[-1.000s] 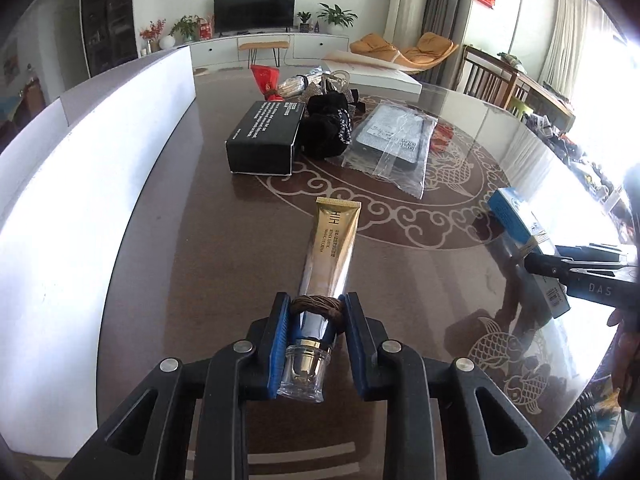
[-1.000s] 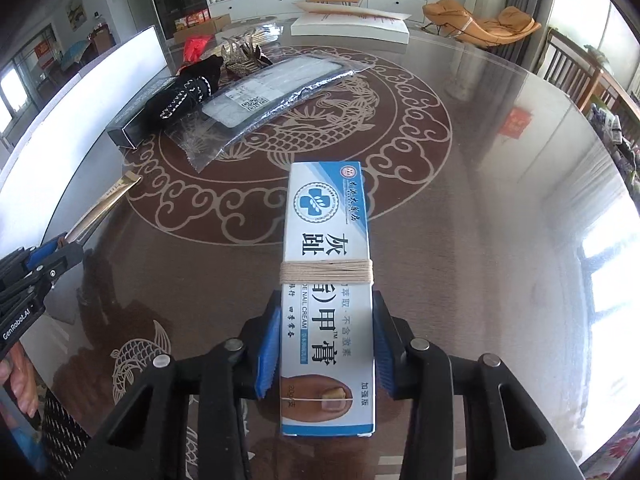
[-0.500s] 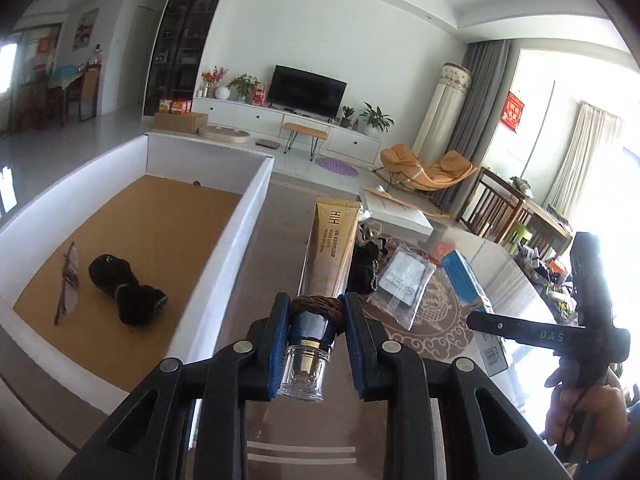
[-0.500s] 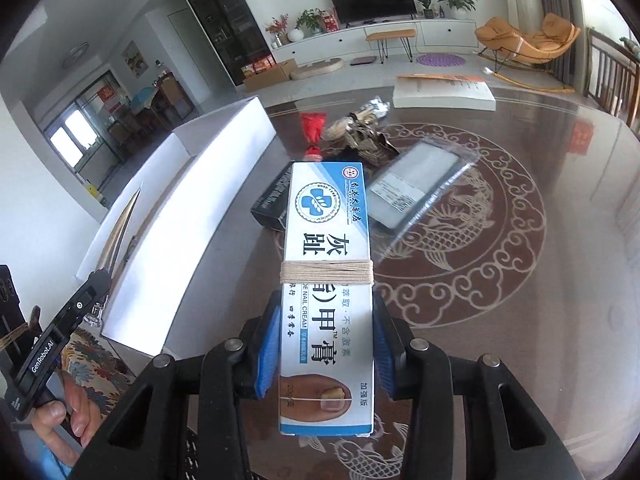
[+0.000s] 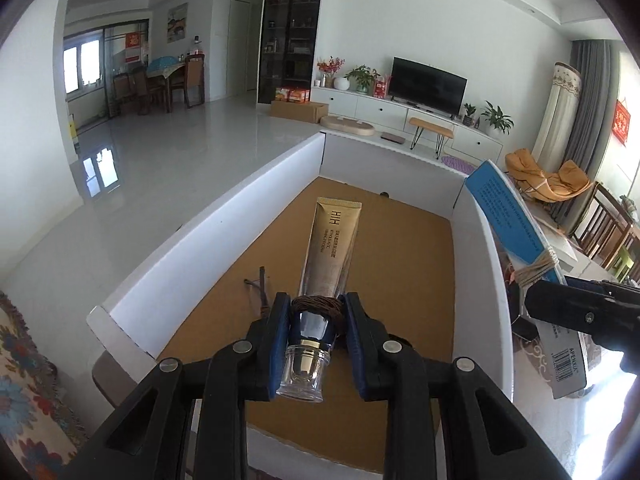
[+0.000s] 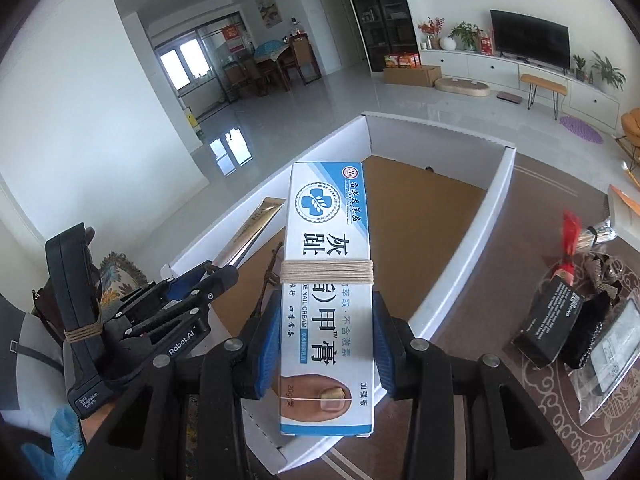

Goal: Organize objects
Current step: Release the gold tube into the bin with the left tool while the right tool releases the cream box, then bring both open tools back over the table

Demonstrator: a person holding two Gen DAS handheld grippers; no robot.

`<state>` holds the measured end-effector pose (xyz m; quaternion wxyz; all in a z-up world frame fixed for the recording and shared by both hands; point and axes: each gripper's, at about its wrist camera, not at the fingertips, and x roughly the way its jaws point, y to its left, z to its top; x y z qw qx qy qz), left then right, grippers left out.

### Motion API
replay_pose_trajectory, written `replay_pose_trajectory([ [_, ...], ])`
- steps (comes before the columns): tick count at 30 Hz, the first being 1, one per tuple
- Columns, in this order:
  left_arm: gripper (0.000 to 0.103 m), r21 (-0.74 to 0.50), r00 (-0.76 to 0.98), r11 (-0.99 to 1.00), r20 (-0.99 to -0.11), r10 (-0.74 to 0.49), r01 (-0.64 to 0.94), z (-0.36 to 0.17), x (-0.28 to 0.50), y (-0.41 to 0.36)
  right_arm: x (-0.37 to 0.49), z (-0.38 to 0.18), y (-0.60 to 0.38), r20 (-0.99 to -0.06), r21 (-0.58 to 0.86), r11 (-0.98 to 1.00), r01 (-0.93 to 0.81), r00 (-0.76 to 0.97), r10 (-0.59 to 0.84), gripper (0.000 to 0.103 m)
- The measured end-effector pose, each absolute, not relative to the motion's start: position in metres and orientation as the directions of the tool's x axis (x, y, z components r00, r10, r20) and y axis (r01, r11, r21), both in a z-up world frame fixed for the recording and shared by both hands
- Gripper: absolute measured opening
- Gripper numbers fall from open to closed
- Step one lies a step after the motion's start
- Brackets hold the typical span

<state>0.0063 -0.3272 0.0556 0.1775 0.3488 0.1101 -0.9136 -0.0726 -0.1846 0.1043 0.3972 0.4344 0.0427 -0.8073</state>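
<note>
1. Two items are being carried at once, one in each gripper, which marks the transport step of the organizing task: both are held above the white box (image 5: 208, 236) with the brown cardboard floor, and neither has been set down yet
2. The gold tube (image 5: 332, 248) is clamped near its clear cap between the fingers of the left gripper (image 5: 316, 320), which are closed narrowly on the twine-wrapped neck; the tube points forward over the middle of the box floor
3. The blue-and-white cream carton (image 6: 328, 292) is gripped across its width by the fingers of the right gripper (image 6: 326, 344), closed against both long sides just below its twine band; it is held above the near corner of the box
4. A thin dark item (image 5: 262, 288) is seen lying on the box floor just left of the left gripper; what it is cannot be told
5. A black box (image 6: 550, 320) and other items remain on the counter (image 6: 480, 312) to the right, outside the white box
6. Lowering of both items toward bare floor is judged to be called for next, with the fingers opened only once each item is low; the two grippers are close together, so some spacing should be kept
</note>
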Motion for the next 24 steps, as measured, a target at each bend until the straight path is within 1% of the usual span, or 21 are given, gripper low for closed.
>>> replay_pose_trajectory([
  [1,0.029,-0.057,-0.668,-0.909,-0.698,-0.258,0.412,0.047,0.002,-0.331,-0.076,0.094,-0.192,-0.75,0.291,-0.678,0.675,-0.279,-0.599,0.046],
  [2,0.033,-0.048,-0.644,-0.907,-0.72,-0.259,0.418,0.038,-0.002,-0.334,-0.077,0.087,-0.195,-0.757,0.308,-0.68,0.665,-0.262,-0.599,0.062],
  [3,0.038,-0.046,-0.626,-0.903,-0.736,-0.258,0.427,0.031,-0.003,-0.337,-0.078,0.083,-0.191,-0.748,0.327,-0.681,0.655,-0.261,-0.61,0.073],
  [5,0.064,-0.056,-0.627,-0.897,-0.735,-0.26,0.438,0.024,0.0,-0.335,-0.074,0.083,-0.174,-0.719,0.324,-0.688,0.649,-0.304,-0.625,0.078],
  [6,0.069,-0.063,-0.645,-0.898,-0.717,-0.263,0.436,0.025,0.005,-0.33,-0.072,0.084,-0.162,-0.708,0.302,-0.702,0.645,-0.341,-0.618,0.083],
  [7,0.073,-0.067,-0.664,-0.901,-0.7,-0.265,0.429,0.027,0.01,-0.324,-0.07,0.085,-0.147,-0.696,0.277,-0.719,0.637,-0.383,-0.608,0.086],
  [9,0.074,-0.07,-0.694,-0.915,-0.676,-0.25,0.397,0.036,0.017,-0.306,-0.067,0.082,-0.11,-0.672,0.213,-0.767,0.605,-0.479,-0.565,0.095],
  [11,0.074,-0.088,-0.731,-0.936,-0.651,-0.205,0.341,0.047,0.024,-0.281,-0.065,0.069,-0.069,-0.664,0.121,-0.827,0.549,-0.575,-0.478,0.099],
  [13,0.074,-0.126,-0.77,-0.957,-0.625,-0.127,0.26,0.058,0.03,-0.249,-0.069,0.049,-0.024,-0.68,0.028,-0.881,0.472,-0.637,-0.363,0.099],
  [15,0.079,-0.159,-0.793,-0.975,-0.609,-0.026,0.154,0.069,0.029,-0.212,-0.072,0.023,0.025,-0.714,-0.038,-0.919,0.392,-0.654,-0.249,0.099],
  [17,0.096,-0.173,-0.791,-0.984,-0.608,0.07,0.046,0.071,0.029,-0.172,-0.074,0.001,0.076,-0.752,-0.082,-0.947,0.31,-0.643,-0.146,0.099],
  [18,0.099,-0.18,-0.782,-0.984,-0.614,0.112,0.0,0.067,0.029,-0.152,-0.074,-0.009,0.099,-0.763,-0.094,-0.959,0.266,-0.638,-0.102,0.099],
  [19,0.103,-0.187,-0.766,-0.982,-0.625,0.148,-0.037,0.06,0.027,-0.132,-0.073,-0.016,0.122,-0.769,-0.1,-0.97,0.222,-0.636,-0.066,0.099],
  [21,0.103,-0.187,-0.713,-0.979,-0.676,0.185,-0.078,0.036,0.014,-0.099,-0.071,-0.026,0.16,-0.782,-0.102,-0.984,0.145,-0.623,-0.011,0.099],
  [24,0.103,-0.12,-0.636,-0.991,-0.76,0.133,-0.064,-0.009,-0.019,-0.062,-0.069,-0.033,0.193,-0.799,-0.083,-0.995,0.064,-0.601,0.027,0.099],
])
